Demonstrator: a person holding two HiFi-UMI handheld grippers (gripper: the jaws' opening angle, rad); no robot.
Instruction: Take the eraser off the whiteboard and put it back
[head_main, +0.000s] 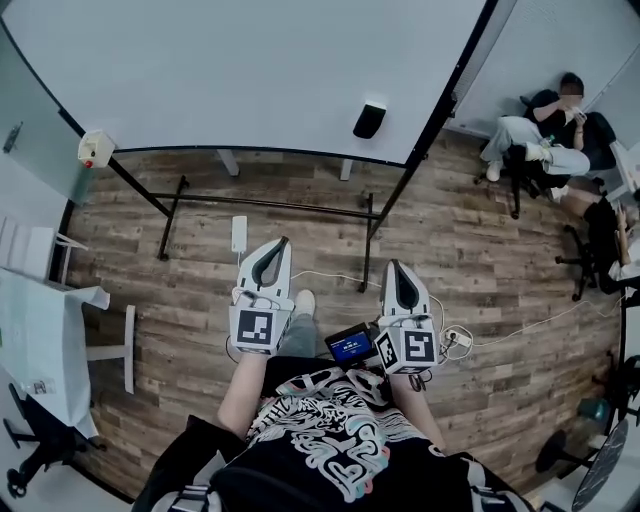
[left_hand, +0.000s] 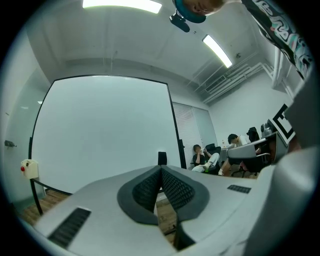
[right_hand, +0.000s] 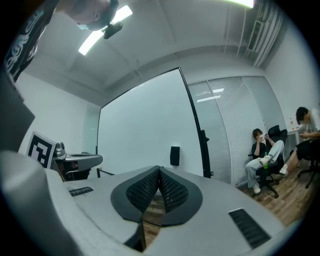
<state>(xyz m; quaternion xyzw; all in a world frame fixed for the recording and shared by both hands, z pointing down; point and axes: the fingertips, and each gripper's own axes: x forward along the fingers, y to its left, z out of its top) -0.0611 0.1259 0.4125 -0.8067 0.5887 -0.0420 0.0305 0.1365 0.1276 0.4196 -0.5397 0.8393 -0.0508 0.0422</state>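
1. Your left hand-held gripper (head_main: 278, 248) has its jaws pressed together with nothing between them. In the left gripper view (left_hand: 161, 169) the two ribbed pads meet right at the tip.
2. Same deal on the right hand-held gripper (head_main: 397, 270): jaws squeezed shut and empty, pads meeting at the tip in the right gripper view (right_hand: 159, 170).
3. The eraser (head_main: 369, 120) is a small black block stuck on the whiteboard (head_main: 250, 70), low down and over toward the board's right side, not far from the black frame post on that edge.
4. In the head view the eraser sits well apart from both hand-held grippers, across a stretch of wood floor (head_main: 470, 260). Sideways it falls between the two of them, closer to the right one's line.
5. In the left gripper view the eraser (left_hand: 162, 158) shows just above the closed tips, pretty much dead ahead, with the whiteboard (left_hand: 100, 135) filling most of the frame behind it.
6. In the right gripper view the eraser (right_hand: 174, 155) is just above the tips and a touch to the right, against the whiteboard (right_hand: 140, 135).
7. Both hand-held grippers point level at the board, side by side in front of you, neither touching anything.
8. Off to the right, people sit on chairs (head_main: 540, 135), well clear of the board.
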